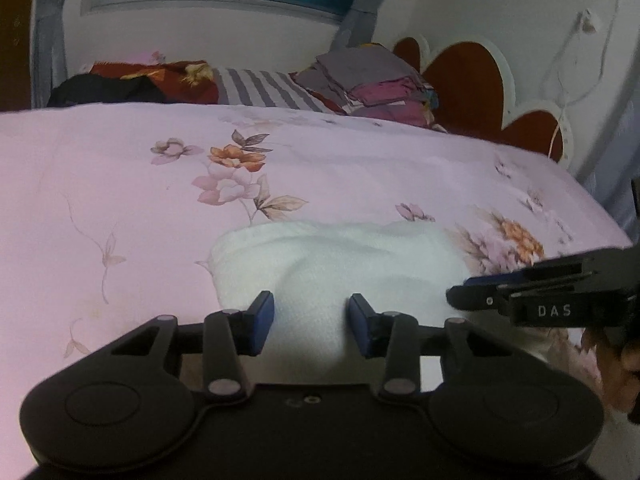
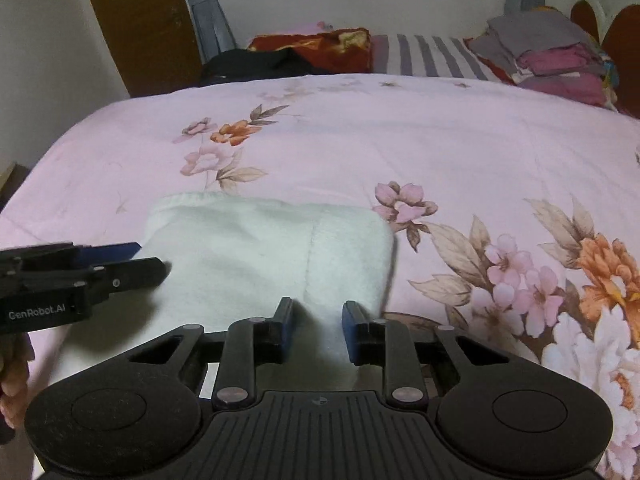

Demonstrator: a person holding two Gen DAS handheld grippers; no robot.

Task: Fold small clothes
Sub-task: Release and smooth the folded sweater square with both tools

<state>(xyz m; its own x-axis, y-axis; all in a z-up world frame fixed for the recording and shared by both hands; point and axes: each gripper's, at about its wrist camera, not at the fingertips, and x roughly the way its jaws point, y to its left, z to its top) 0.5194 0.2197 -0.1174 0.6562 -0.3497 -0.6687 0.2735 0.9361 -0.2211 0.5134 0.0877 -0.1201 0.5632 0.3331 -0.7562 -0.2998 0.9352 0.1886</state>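
Note:
A white fluffy cloth (image 1: 340, 264) lies folded on the pink floral bedspread (image 1: 120, 184); it also shows in the right wrist view (image 2: 256, 256). My left gripper (image 1: 311, 322) is open, its jaws apart over the cloth's near edge, holding nothing. My right gripper (image 2: 317, 330) is open too, its jaws apart over the cloth's near right part. In the left wrist view the right gripper (image 1: 472, 294) enters from the right at the cloth's right edge. In the right wrist view the left gripper (image 2: 148, 260) enters from the left at the cloth's left edge.
A stack of folded grey and maroon clothes (image 1: 376, 84) sits at the head of the bed, with a striped pillow (image 1: 264, 88) and dark clothes (image 1: 104, 90) beside it. A red and white headboard (image 1: 480, 84) stands at right. The bed's edge drops off at right (image 1: 608, 216).

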